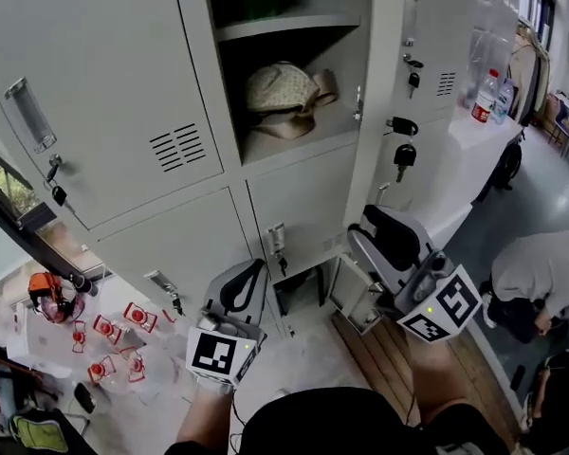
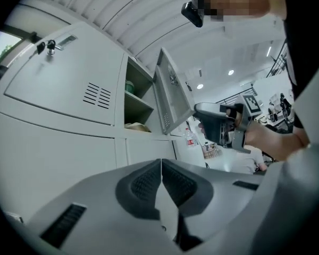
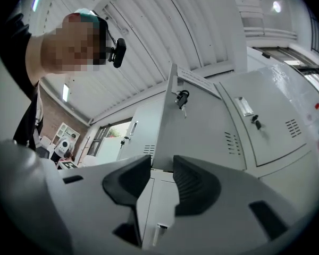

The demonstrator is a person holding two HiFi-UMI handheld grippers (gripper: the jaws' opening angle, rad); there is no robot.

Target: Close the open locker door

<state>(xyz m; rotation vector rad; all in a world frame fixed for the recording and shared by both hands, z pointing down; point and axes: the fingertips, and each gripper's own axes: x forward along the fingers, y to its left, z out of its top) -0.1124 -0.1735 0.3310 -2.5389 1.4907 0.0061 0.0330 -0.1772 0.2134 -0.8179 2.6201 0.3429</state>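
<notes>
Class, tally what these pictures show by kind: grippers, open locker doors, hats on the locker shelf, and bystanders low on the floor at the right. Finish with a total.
Grippers: 2, the left gripper and the right gripper
Open locker door: 1
Beige hat: 1
Bystander in a white shirt: 1
Total: 5

grey floor (image 1: 541,197) at right, a white table (image 1: 469,145) beside it, perhaps a window (image 1: 9,192) at left, corrugated ceiling (image 3: 143,25) overhead.
</notes>
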